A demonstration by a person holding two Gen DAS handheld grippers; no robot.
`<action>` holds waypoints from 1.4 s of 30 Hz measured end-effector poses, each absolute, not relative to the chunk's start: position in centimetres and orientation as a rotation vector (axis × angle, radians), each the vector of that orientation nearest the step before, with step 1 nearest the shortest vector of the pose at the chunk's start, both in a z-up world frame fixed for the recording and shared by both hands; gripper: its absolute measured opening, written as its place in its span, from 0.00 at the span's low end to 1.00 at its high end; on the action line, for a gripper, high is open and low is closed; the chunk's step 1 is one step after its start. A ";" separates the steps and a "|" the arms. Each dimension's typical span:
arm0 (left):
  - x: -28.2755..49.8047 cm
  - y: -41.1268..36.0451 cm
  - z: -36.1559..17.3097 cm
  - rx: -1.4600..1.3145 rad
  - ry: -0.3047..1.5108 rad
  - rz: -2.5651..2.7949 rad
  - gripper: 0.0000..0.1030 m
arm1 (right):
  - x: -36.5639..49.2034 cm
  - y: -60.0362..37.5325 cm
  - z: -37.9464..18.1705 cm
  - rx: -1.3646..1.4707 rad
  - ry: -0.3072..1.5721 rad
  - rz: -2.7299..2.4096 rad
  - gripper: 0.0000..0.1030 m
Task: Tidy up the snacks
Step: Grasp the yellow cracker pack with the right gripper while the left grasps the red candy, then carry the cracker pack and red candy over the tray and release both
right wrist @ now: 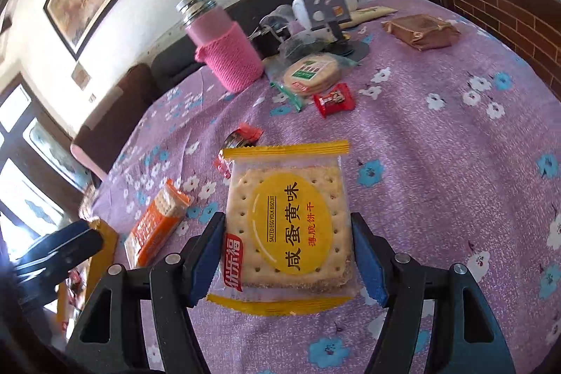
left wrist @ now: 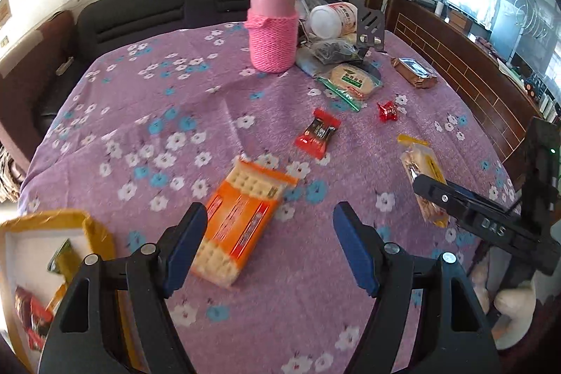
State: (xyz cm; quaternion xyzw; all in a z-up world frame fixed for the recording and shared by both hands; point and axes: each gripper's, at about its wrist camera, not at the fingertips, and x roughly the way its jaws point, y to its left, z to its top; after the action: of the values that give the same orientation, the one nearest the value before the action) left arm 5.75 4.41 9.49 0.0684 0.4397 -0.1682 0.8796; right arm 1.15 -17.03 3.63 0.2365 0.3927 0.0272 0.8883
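Observation:
My left gripper [left wrist: 270, 247] is open and empty, just above the near end of an orange cracker pack [left wrist: 238, 219] on the purple cloth. A yellow-rimmed box [left wrist: 38, 269] holding a few snacks sits at the lower left. My right gripper [right wrist: 287, 255] has its pads against both sides of a yellow salted egg yolk biscuit pack [right wrist: 287, 226]; the pack also shows in the left wrist view [left wrist: 420, 177]. Loose on the cloth are a red candy bar [left wrist: 317, 132], a red wrapped candy [left wrist: 387, 111], a round cracker pack [left wrist: 350, 81] and a brown pack [left wrist: 415, 72].
A pink flask in a knitted sleeve [left wrist: 271, 20] stands at the back of the table. Behind it are a white bottle [left wrist: 333, 18], a grey phone stand [left wrist: 371, 30] and plastic bags. A dark sofa [left wrist: 140, 9] lies beyond the table's far edge.

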 end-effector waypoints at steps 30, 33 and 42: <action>6.7 1.1 10.8 0.171 0.852 -0.424 0.32 | 1.8 -17.5 3.2 0.523 0.839 0.133 0.68; 2.6 4.8 13.0 0.148 0.804 -0.384 0.32 | 1.2 -16.5 4.1 0.491 0.809 0.163 0.68; -7.3 20.4 16.5 -0.034 0.726 -0.109 0.32 | -1.3 -12.4 7.6 0.398 0.690 0.255 0.68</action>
State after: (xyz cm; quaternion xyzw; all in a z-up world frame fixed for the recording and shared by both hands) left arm -7.28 20.36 16.51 -0.0167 0.3550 -0.0533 0.9332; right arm -1.30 -12.40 7.58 0.1933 0.3349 0.1240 0.9138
